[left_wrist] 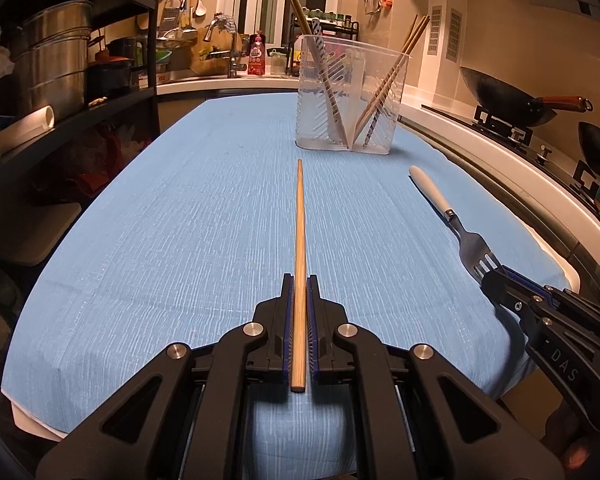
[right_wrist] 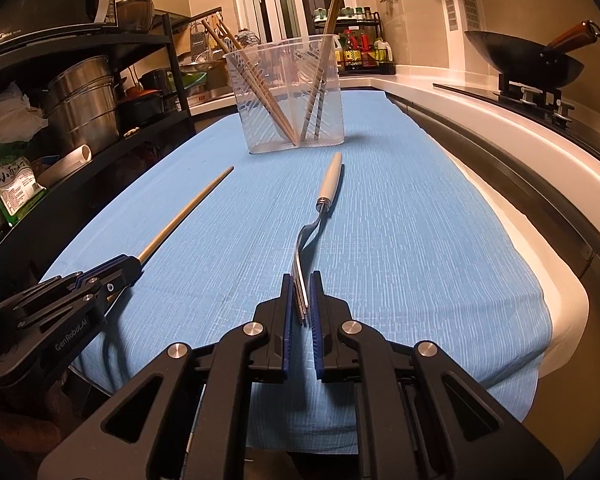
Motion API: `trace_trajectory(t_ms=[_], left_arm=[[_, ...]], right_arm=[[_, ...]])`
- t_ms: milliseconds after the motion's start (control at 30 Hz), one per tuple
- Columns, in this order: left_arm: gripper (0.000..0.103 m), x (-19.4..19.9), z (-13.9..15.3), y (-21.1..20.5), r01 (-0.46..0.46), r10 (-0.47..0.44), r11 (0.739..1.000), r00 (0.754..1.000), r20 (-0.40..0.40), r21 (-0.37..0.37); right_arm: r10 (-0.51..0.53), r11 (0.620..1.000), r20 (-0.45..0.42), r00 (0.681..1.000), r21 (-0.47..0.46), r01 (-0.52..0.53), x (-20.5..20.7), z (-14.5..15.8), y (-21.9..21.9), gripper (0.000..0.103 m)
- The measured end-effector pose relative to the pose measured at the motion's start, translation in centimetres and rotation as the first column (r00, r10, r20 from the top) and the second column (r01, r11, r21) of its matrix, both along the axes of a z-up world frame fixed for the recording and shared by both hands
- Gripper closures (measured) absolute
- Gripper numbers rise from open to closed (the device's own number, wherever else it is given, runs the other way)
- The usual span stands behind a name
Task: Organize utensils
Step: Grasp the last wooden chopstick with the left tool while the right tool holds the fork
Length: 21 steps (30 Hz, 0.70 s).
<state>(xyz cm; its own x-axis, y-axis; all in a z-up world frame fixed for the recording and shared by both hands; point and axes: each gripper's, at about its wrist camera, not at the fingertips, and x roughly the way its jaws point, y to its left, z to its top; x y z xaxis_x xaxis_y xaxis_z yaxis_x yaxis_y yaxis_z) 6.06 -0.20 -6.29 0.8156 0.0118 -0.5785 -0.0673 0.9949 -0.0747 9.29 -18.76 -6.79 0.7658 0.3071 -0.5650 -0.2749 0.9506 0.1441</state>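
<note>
slim wooden chopstick (left_wrist: 300, 240) clamped in left tool (left_wrist: 299, 284); right tool (right_wrist: 302, 280) grips steel fork (right_wrist: 306, 256).

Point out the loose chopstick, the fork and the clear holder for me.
chopstick (left_wrist: 300, 240): left wrist view, mid shaft.
fork (right_wrist: 327, 184): right wrist view, pale handle.
clear holder (left_wrist: 350, 92): left wrist view, front wall.

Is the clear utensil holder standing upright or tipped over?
Upright. The clear utensil holder sits flat on the blue cloth with its open mouth up, and chopsticks lean inside both compartments.
</note>
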Motion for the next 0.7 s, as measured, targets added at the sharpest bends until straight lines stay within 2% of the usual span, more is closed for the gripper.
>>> trace_trajectory(t_ms=[500, 700], left_arm=[[0.096, -1.5, -0.4, -1.0, -0.024, 0.021, 0.998, 0.999, 0.049, 0.063], [0.097, -1.5, -0.4, -0.9, -0.025, 0.022, 0.998, 0.998, 0.055, 0.060]], right_arm=[[-0.004, 1.000, 0.015, 1.000, -0.029, 0.005, 0.0, -0.1, 0.3, 0.094], [-0.003, 1.000, 0.013, 1.000, -0.031, 0.003, 0.0, -0.1, 0.3, 0.094]])
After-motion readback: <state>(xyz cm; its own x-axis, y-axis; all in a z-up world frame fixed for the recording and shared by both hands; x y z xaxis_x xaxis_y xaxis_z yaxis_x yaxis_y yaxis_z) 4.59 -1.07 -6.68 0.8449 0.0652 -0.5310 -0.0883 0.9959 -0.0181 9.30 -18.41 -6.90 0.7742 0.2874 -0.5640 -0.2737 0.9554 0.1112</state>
